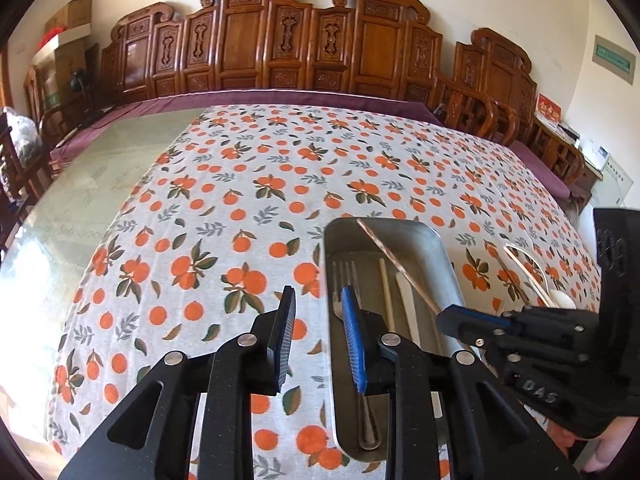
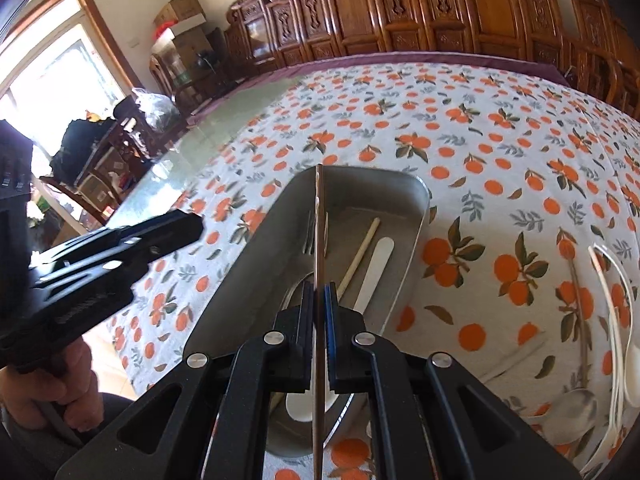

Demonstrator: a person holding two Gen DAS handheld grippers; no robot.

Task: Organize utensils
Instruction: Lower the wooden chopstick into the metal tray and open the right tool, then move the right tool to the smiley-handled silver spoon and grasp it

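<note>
Right wrist view: right gripper [image 2: 319, 300] clamped on a thin copper-toned chopstick [image 2: 319, 216], held lengthwise above the metal tray [image 2: 416, 216], probably lined up to drop in parallel with the rest. Left gripper [image 1: 316, 316] spread wide, holding nothing, hovering at the tray's left rim. Tray holds a fork [image 2: 309, 242], a wooden chopstick [image 2: 360, 252] and a white flat utensil [image 2: 376, 264], all lengthwise. Farther right on the tabletop [image 2: 500, 128], a metal spoon [image 2: 572, 404] and white spoons [image 2: 620, 280] not yet sorted.
</note>
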